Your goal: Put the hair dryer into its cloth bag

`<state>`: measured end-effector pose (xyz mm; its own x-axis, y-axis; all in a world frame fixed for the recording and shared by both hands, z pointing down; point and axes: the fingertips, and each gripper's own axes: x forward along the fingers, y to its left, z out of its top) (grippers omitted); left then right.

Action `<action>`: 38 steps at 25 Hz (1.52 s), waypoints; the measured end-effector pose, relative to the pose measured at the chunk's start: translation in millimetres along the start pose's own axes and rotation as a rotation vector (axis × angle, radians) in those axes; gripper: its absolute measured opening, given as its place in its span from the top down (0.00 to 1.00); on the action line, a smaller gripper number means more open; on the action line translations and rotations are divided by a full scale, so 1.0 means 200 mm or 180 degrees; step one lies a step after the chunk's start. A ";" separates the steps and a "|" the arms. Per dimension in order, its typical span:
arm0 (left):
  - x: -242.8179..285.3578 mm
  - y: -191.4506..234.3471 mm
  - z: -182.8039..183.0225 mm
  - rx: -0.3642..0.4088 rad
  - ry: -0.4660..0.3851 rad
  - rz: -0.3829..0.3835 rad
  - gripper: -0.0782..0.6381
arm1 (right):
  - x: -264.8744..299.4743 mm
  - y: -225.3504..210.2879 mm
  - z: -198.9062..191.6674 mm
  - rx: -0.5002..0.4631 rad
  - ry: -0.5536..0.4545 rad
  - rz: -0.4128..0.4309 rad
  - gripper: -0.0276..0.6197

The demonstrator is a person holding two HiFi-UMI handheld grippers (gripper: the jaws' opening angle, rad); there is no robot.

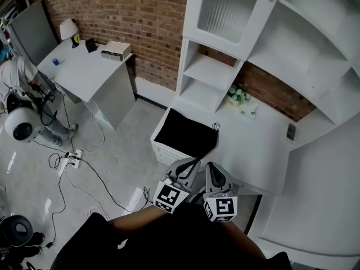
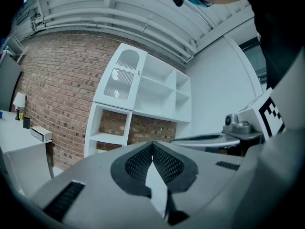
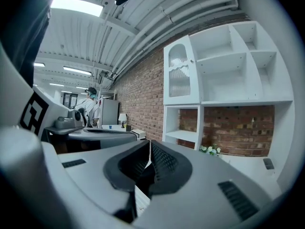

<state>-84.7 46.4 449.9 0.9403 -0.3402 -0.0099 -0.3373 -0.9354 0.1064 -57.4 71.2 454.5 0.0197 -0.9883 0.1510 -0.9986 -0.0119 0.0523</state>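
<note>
Holding: left gripper (image 1: 191, 162) and right gripper (image 1: 212, 167) sit side by side, close in front of the person's body, both aimed roughly level toward the white counter (image 1: 253, 148).
Left jaws: pressed together at the tips, nothing between the ribbed pads.
Right jaws: likewise together, with nothing clamped.
Reason for pose (judged): with both tools empty and pulled in, neither is working anything; they are well apart from the counter, which looks like a carrying or resting posture.
Black cloth (image 1: 185, 133): lies flat on the counter's near-left end. Probably the bag, though the mouth cannot be made out.
Cord (image 1: 216, 126): thin dark loop at the cloth's far right corner; drawstring or dryer lead, cannot tell which.
Hair dryer: not visible in any view.
Stage (judged): fits either a dryer lying out of frame, or one already tucked inside the cloth.
Placement note: the cloth lies near the counter's front edge, nearest the grippers.
</note>
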 end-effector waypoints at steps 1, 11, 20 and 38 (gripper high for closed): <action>0.02 0.00 0.00 0.0005 -0.0011 0.0010 0.87 | 0.01 -0.02 -0.01 0.0025 0.0009 0.0001 0.92; 0.12 -0.07 0.02 0.0109 -0.0099 -0.0089 0.87 | 0.02 -0.14 0.00 -0.0125 -0.0040 -0.0135 0.92; 0.20 -0.16 0.00 0.0115 -0.0110 -0.0265 0.87 | -0.02 -0.21 0.00 -0.0176 -0.0071 -0.0306 0.93; 0.13 -0.22 0.01 0.0160 -0.0097 -0.0251 0.87 | -0.08 -0.15 -0.02 -0.0173 -0.0035 -0.0245 0.93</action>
<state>-45.1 78.2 442.3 0.9625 -0.2672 -0.0466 -0.2647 -0.9628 0.0540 -26.6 87.8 455.3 0.0953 -0.9864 0.1336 -0.9899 -0.0798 0.1169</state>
